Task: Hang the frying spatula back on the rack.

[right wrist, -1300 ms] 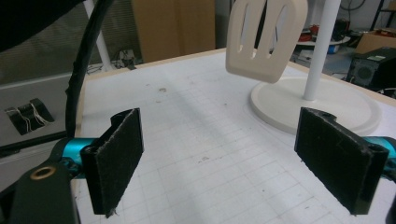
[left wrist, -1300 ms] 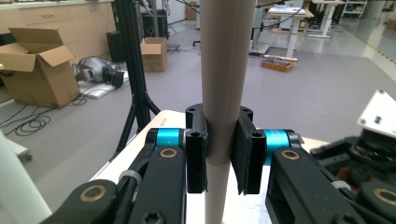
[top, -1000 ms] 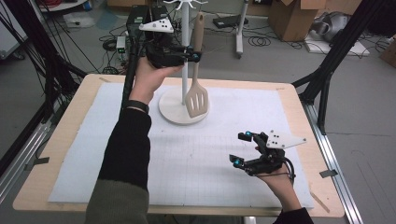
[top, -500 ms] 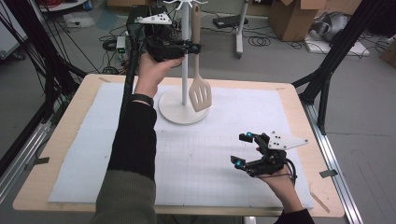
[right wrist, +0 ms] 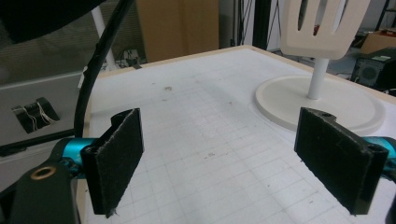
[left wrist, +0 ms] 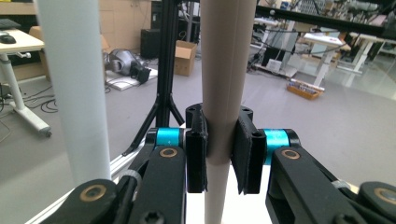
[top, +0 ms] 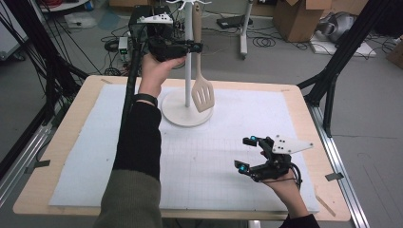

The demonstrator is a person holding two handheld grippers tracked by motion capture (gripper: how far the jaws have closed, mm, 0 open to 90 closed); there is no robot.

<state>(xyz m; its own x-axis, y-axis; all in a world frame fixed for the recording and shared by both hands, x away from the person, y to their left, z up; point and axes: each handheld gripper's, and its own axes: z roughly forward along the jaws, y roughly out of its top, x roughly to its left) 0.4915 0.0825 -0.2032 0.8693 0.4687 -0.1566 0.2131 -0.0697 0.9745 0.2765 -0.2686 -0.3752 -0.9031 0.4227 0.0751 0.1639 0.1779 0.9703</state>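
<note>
A beige slotted spatula (top: pixel 202 92) hangs upright beside the white pole of a round-based stand (top: pixel 187 113), its blade just above the base. My left gripper (top: pixel 194 46) is shut on the spatula's handle (left wrist: pixel 223 84), held high near the pole's top; the white pole (left wrist: pixel 74 84) stands just to the left in the left gripper view. My right gripper (top: pixel 246 153) rests low over the mat at the front right, jaws wide open with nothing between them. The right gripper view shows the spatula blade (right wrist: pixel 322 25) and the stand's base (right wrist: pixel 322 105) ahead.
A white gridded mat (top: pixel 190 156) covers the wooden table (top: pixel 62 142). Black frame legs stand at both sides of the table. Cables, boxes and a desk leg lie on the floor beyond the far edge.
The left gripper has lifted the spatula a little, then shifted slightly; the blade now hangs clear above the stand's base. The right gripper has stayed in place.
</note>
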